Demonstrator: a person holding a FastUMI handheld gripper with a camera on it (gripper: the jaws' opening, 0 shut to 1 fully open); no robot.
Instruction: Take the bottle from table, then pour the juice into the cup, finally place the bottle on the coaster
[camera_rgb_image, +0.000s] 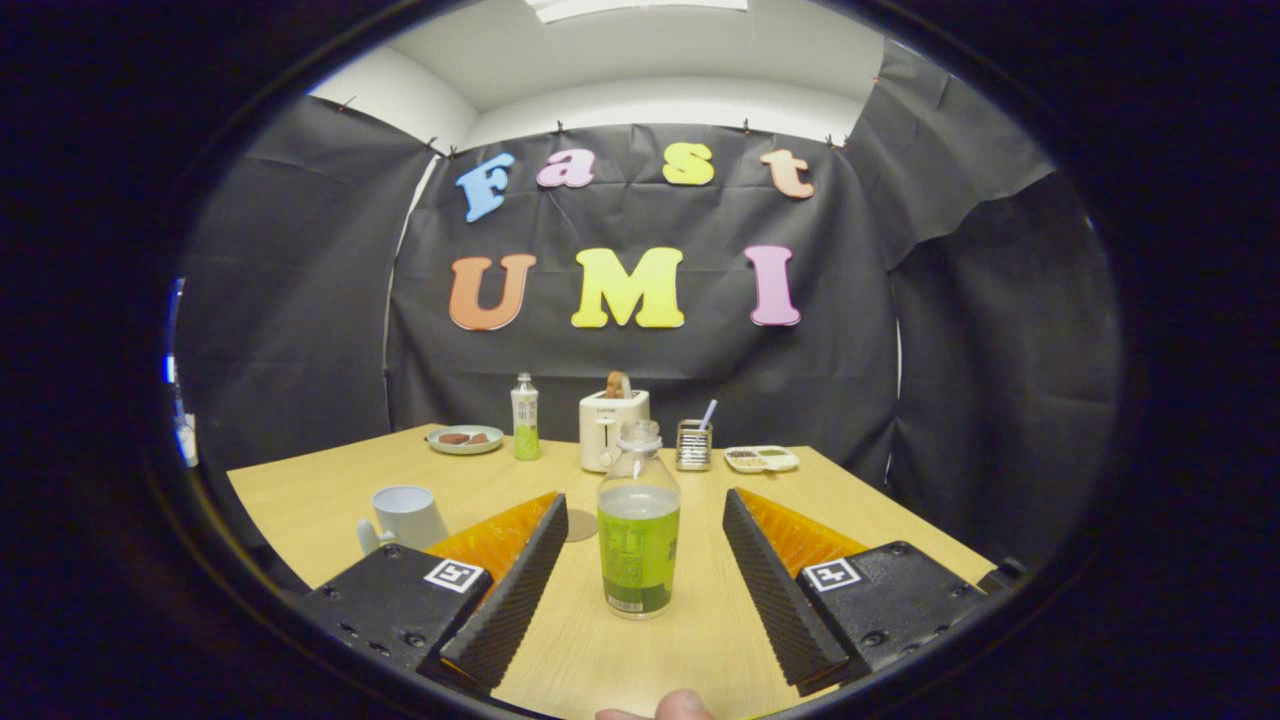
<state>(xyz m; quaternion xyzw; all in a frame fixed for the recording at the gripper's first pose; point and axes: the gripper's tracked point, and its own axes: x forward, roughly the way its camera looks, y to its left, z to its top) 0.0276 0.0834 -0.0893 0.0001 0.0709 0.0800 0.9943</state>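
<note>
Bottle (638, 535) standing upright on bench (330, 490) between released jaws, untouched; cup (408, 516) sitting left of bottle, coaster (579, 525) just beside it

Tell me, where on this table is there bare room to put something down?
Bare wood lies around the bottle, between the open gripper fingers, and from the cup back to the plate. The back row is crowded: small bottle, toaster, grater, tray.

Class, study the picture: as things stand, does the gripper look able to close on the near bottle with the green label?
Probably yes. The gripper is open, and the bottle stands upright between its fingers with nothing between them and it.
</note>
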